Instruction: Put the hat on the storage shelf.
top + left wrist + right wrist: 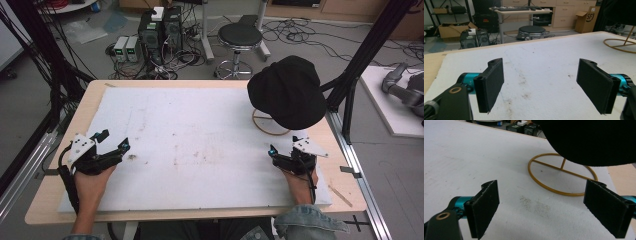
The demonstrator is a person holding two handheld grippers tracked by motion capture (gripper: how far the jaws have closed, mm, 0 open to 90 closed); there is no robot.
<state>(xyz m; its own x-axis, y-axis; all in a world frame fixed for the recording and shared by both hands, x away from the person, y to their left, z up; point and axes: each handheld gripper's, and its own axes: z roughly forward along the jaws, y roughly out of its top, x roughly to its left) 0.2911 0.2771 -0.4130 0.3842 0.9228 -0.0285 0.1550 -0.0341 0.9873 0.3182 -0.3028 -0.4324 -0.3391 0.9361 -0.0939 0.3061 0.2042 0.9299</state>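
Observation:
A black cap (289,90) sits on a gold wire stand (264,127) at the back right of the white foam mat (190,130). In the right gripper view the cap (594,140) hangs over the stand's ring base (554,188). My right gripper (284,145) rests on the mat just in front of the stand, jaws wide apart and empty (549,212). At the left edge of the mat, my left gripper (114,140) is open too, with only stained mat between its jaws (541,87). The stand's ring (621,45) shows far right in the left gripper view.
The mat covers a wooden table (45,200). A thin wooden stick (341,195) lies on the table's front right corner. Beyond the far edge stand a black stool (239,40), computer cases (160,30) and tangled cables. Black frame posts (350,90) rise at both sides.

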